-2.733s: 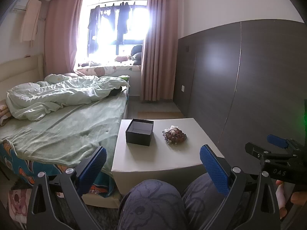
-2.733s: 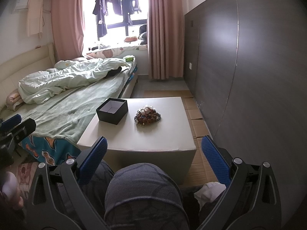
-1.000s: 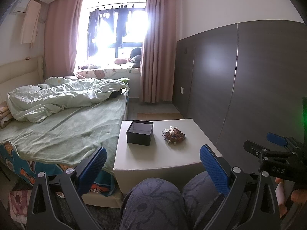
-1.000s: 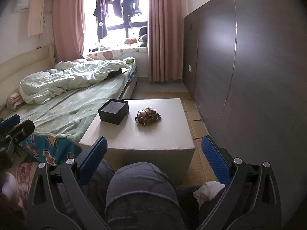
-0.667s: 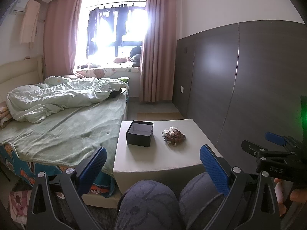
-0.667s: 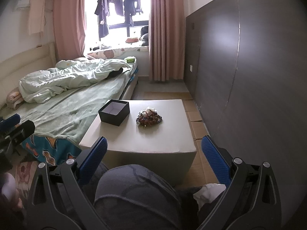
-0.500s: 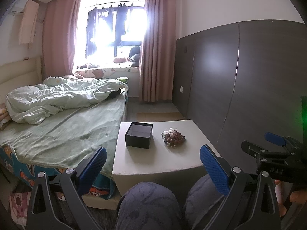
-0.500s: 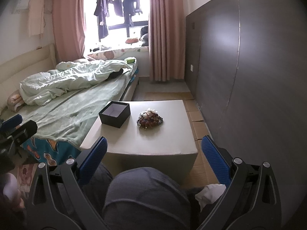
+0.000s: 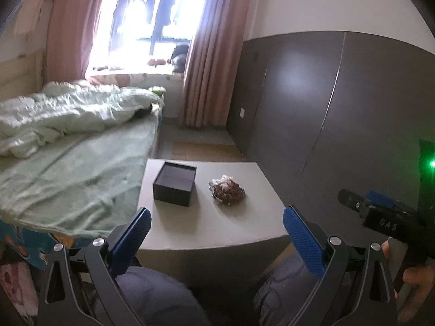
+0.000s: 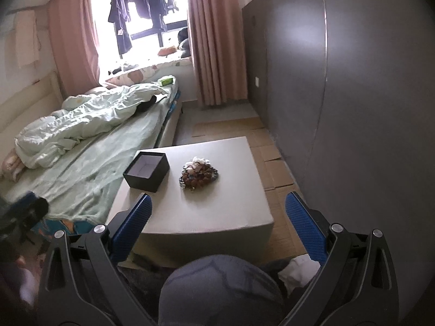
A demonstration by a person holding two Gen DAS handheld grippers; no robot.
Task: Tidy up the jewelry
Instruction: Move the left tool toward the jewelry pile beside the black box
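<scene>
You are at the very start: nothing is gathered yet, and both tools sit low over your knees (image 10: 217,285), short of the table (image 10: 217,217). Your left gripper (image 9: 217,233) and right gripper (image 10: 217,217) both stand spread wide with nothing between their blue pads. Farther out on the table, the jewelry pile (image 10: 198,173) lies just right of the open black box (image 10: 146,172), apart from it. Next, I'd judge, you reach forward and pinch one piece from the tangle.
</scene>
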